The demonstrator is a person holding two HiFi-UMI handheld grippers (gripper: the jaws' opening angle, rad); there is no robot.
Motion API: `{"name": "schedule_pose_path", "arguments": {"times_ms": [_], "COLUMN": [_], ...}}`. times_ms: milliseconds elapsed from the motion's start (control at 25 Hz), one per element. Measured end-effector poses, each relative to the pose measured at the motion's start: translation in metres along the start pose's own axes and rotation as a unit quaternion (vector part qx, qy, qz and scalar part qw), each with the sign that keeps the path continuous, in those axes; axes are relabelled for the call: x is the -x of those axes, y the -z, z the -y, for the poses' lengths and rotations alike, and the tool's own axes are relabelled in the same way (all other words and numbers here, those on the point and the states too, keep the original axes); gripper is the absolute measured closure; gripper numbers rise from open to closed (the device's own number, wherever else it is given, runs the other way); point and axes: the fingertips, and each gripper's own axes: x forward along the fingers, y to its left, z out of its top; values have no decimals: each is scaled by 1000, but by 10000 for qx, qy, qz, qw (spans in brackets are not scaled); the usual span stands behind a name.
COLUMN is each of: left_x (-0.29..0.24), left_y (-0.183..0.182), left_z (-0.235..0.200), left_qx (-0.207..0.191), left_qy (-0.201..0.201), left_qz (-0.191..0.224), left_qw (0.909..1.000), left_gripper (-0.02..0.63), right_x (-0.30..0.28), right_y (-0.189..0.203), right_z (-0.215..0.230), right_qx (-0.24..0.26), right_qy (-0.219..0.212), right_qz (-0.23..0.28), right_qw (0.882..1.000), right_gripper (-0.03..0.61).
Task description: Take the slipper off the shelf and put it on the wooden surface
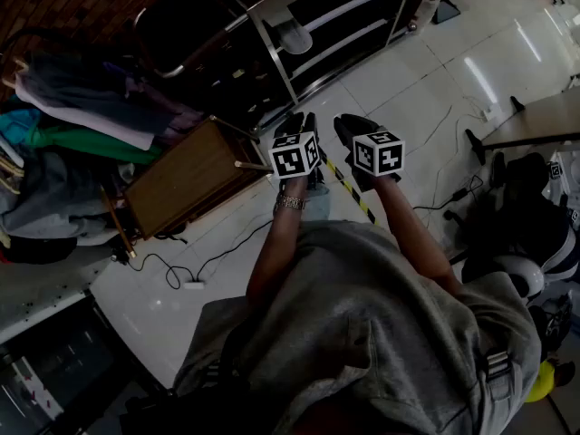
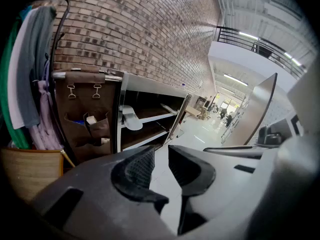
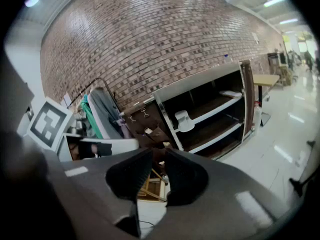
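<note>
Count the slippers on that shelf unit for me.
2. One pale slipper overhangs the upper shelf's left end. A second pale shape, probably a slipper, lies at its right end. Shadow may hide others.

Head view: above, looking steeply down on left tongs [image 1: 297, 125] and right tongs [image 1: 352, 132] | left tongs view: along its jaws, shelf [image 2: 150, 119] well ahead | right tongs view: likewise, beside left tongs | shared: shelf, brick wall [image 3: 150, 49]

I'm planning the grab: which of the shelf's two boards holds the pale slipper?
The upper board: the slipper lies on it, near the end by the brown hanging organiser. The lower board beneath carries no slipper.
</note>
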Motion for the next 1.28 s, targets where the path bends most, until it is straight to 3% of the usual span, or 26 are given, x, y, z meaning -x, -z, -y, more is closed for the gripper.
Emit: {"name": "schedule_pose_path", "arguments": {"times_ms": [120,360,440,520,720,920,1040,1080,1120,1160,1280], "left_x": [-21,-63,-69,-70,-70,-66,-65,-65,-65,-66,-67], "left_y": [-30,-43,-44,-42,-20,1,7,9,10,10,8], "left_z": [-24,-66,-77,-90,-109,-133,-140,-141,-141,-141,-141], "left_qx": [-50,78,213,348,383,695,682,700,718,724,672], "left_qy": [213,241,209,112,-80,-393,-483,-495,-502,-507,-522], "left_qz": [-59,-321,-335,-372,-691,-887,-934,-940,-943,-943,-943], "left_qw": [9997,9992,9990,9986,9968,9928,9921,9919,9917,9916,9919], "left_gripper": [526,525,526,526,526,526,526,526,526,526,526], "right_x": [-43,-139,-178,-223,-317,-377,-404,-410,-413,-413,-400], "right_y": [-25,-71,-80,-82,-63,-55,-52,-49,-48,-50,-70], "right_z": [0,37,64,95,175,205,203,201,199,198,190], "right_qx": [307,-471,-972,-1403,-1804,-2132,-2590,-2816,-2991,-3049,-2662], "right_qy": [167,266,238,222,707,888,531,328,141,11,-123], "right_qz": [-32,506,568,537,90,-195,-232,-245,-227,-162,180], "right_qw": [9994,9973,9934,9884,9810,9728,9641,9587,9538,9522,9637], "right_gripper": [486,371,346,300,175,140,143,180,299,349,447]}}
